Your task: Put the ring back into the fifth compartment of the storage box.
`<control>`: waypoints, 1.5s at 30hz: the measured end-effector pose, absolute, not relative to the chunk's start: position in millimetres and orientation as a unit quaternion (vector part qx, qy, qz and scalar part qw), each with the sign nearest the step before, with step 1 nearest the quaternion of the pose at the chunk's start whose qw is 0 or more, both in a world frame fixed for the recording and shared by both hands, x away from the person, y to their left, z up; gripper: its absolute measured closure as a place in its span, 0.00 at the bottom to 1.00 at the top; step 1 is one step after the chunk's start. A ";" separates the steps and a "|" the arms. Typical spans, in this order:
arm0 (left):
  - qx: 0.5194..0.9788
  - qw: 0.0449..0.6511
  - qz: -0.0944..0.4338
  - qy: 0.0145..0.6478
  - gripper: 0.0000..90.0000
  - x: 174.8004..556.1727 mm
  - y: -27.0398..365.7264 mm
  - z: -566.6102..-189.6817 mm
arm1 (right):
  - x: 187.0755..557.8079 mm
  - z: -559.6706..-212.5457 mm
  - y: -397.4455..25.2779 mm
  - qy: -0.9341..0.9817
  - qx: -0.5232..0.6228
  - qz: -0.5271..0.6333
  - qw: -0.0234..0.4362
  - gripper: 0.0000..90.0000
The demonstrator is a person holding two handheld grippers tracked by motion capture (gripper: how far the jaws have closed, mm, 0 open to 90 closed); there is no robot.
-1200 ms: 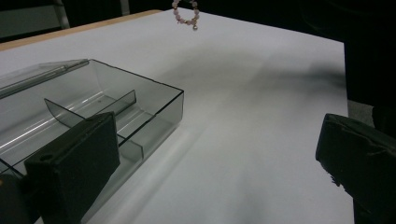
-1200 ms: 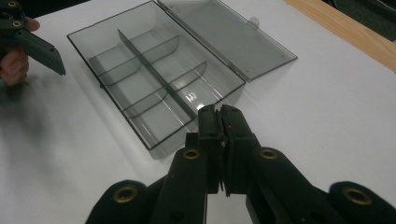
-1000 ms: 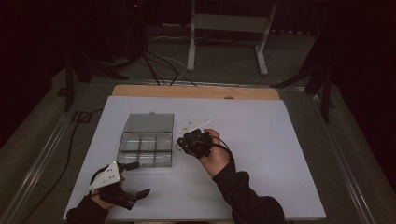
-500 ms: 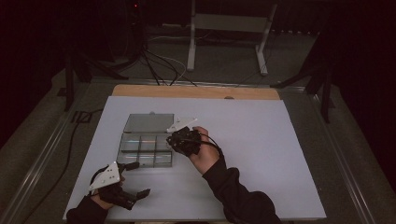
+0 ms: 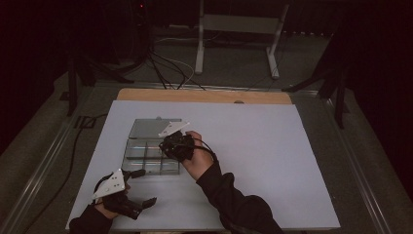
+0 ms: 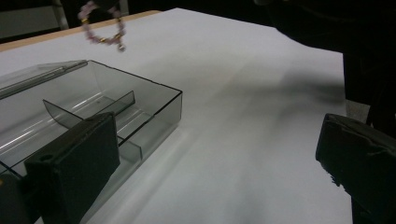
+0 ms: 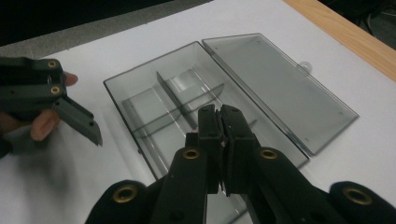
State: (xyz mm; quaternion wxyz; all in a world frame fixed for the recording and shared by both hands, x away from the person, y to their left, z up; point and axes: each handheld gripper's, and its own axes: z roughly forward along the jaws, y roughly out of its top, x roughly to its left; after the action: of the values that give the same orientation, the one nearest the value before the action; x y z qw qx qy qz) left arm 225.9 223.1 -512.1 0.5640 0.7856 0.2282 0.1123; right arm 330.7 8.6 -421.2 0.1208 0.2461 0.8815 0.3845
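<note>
On the white table (image 5: 272, 161) there is one clear plastic box (image 7: 196, 102) with one hinged lid (image 7: 275, 84) folded open flat beside it. Inside, dividers split the box into compartments; four can be counted for certain, two by two, and any further ones are hidden. There is one beaded bracelet (image 6: 105, 28), pink with a few gold beads. Two grippers are in use, the left gripper (image 5: 139, 187) and the right gripper (image 5: 168, 146), each with two black jaws
</note>
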 end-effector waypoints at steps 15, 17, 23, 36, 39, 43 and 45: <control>0.786 0.564 0.114 0.228 0.01 225.8 222.6 -512.2 | 338.9 -436.7 36.7 0.887 0.242 0.382 0.092 0.97; 0.786 0.565 0.115 0.225 0.01 225.7 223.0 -511.8 | 339.8 -440.2 40.7 0.889 0.238 0.380 0.090 0.97; 0.785 0.566 0.112 0.225 0.01 225.8 223.3 -511.9 | 344.8 -448.4 45.8 0.891 0.243 0.377 0.076 0.95; 0.786 0.565 0.113 0.226 0.01 226.0 223.0 -512.2 | 343.0 -441.9 34.7 0.881 0.242 0.403 0.059 0.45; 0.786 0.564 0.113 0.227 0.01 225.9 222.6 -512.2 | 343.1 -437.3 27.0 0.873 0.244 0.419 0.045 0.37; 0.787 0.562 0.114 0.229 0.01 226.6 221.9 -512.4 | 344.9 -434.3 17.4 0.869 0.249 0.427 0.035 0.20; 0.786 0.563 0.114 0.230 0.01 226.8 221.4 -512.3 | 344.8 -433.8 15.2 0.868 0.251 0.427 0.034 0.16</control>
State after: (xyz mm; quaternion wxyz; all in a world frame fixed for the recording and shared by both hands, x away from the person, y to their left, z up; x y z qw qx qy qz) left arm 226.8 221.4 -512.3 0.5625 0.7860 0.2300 0.1136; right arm 344.8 15.2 -433.8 0.0335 0.2508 0.8682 0.4269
